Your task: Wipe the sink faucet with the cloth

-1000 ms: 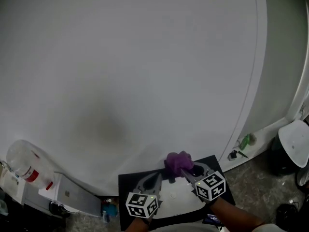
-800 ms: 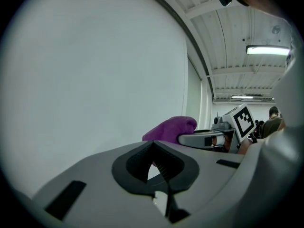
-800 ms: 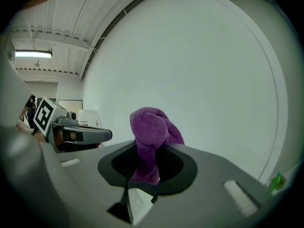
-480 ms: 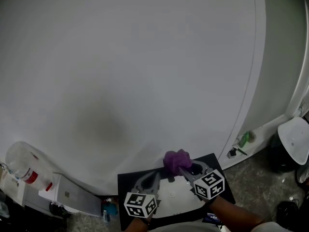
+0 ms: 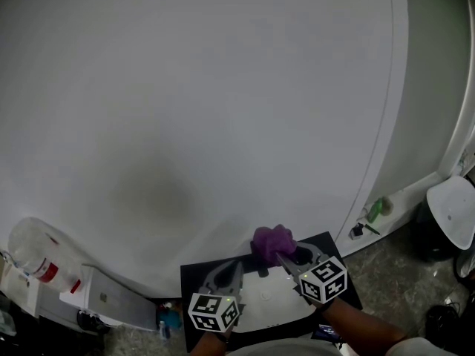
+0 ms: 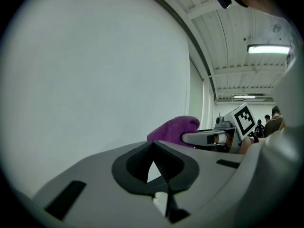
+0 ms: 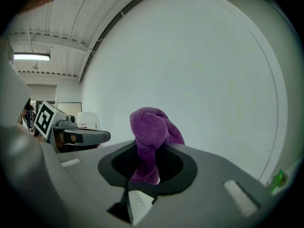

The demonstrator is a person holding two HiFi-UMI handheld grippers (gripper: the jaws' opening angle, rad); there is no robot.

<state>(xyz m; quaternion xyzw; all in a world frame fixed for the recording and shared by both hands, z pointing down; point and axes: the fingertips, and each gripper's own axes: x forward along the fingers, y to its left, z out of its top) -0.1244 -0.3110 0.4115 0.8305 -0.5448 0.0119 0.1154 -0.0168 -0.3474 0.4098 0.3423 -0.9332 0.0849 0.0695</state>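
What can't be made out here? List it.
Faucet: no view shows it; in the head view the cloth and right tool cover where it might be.
Black surface: head view, cut off by the bottom edge, partly under the left tool.
Green item by the wall: head view, too small.

My left claw (image 5: 236,267) sits low, just beside the right one, jaws pressed together on nothing. My right claw (image 5: 284,259) reaches slightly further forward, clamped on the cloth (image 5: 272,242), with my right forearm (image 5: 364,329) trailing behind.
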